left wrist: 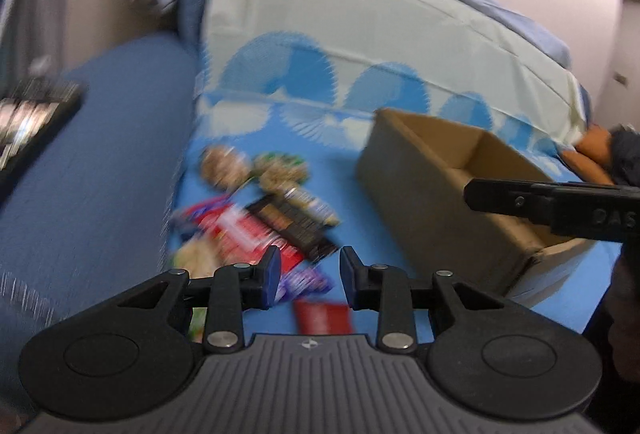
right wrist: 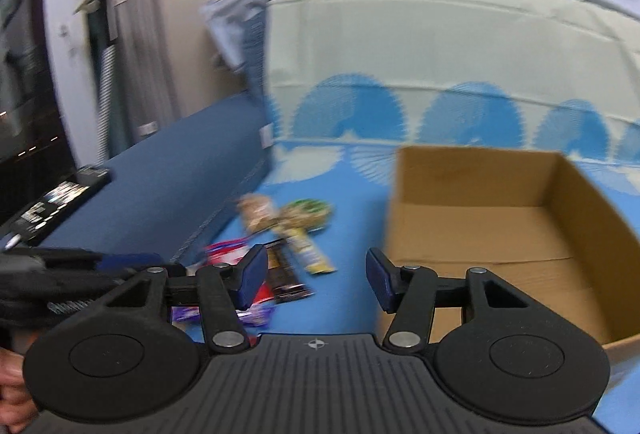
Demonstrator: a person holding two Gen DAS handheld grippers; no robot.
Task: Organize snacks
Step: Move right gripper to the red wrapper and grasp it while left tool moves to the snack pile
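Several snack packets lie in a loose pile (left wrist: 256,222) on the blue bed sheet (left wrist: 344,190): a red packet (left wrist: 244,234), a black bar (left wrist: 296,226), and two round tan packets (left wrist: 280,170). The pile also shows in the right wrist view (right wrist: 280,246). An open, empty cardboard box (left wrist: 440,186) stands to the right of it and also shows in the right wrist view (right wrist: 500,230). My left gripper (left wrist: 310,274) is open and empty just above the near packets. My right gripper (right wrist: 316,274) is open and empty, between the pile and the box.
A blue sofa arm (left wrist: 100,162) runs along the left, with a dark remote-like object (left wrist: 32,122) on it. A white and blue patterned cushion (left wrist: 360,46) stands behind the sheet. A dark red packet (left wrist: 324,318) lies right under my left gripper.
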